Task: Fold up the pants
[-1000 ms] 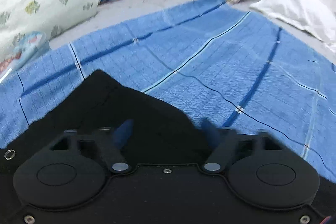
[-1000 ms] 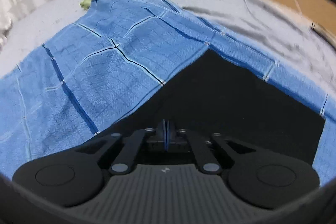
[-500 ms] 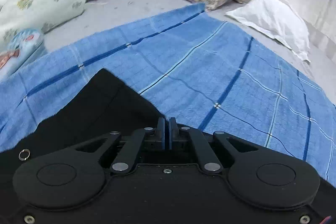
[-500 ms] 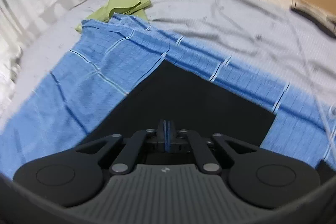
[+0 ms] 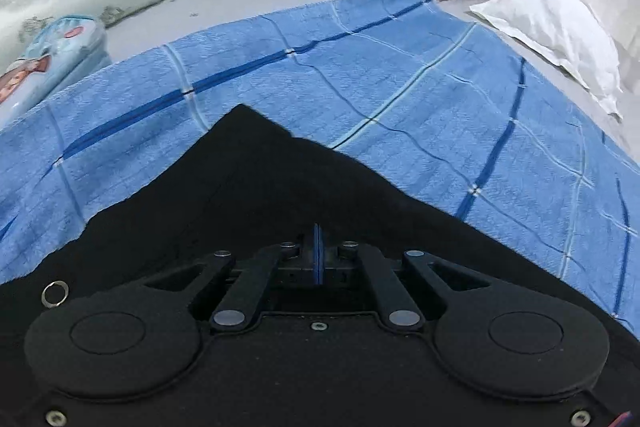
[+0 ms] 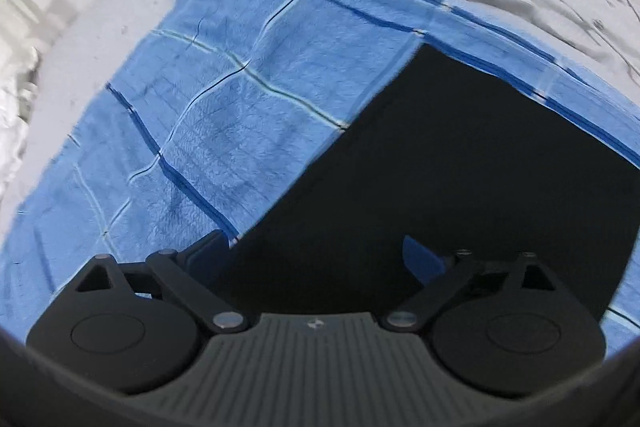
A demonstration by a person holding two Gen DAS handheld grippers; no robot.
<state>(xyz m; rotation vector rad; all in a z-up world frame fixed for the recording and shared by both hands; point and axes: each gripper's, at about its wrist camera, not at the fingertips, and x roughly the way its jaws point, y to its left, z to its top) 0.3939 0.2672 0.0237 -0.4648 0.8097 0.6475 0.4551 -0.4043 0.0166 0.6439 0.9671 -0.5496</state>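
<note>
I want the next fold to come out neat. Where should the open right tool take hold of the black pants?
Probably the pants' straight long edge, right in front of the right tool. The edge lies flat on the blue blanket between the open fingers, so come down from above, one finger on each side.

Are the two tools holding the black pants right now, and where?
The left tool is shut at the black pants, but whether it pinches cloth cannot be told. The right tool, just opened wide, holds nothing.
</note>
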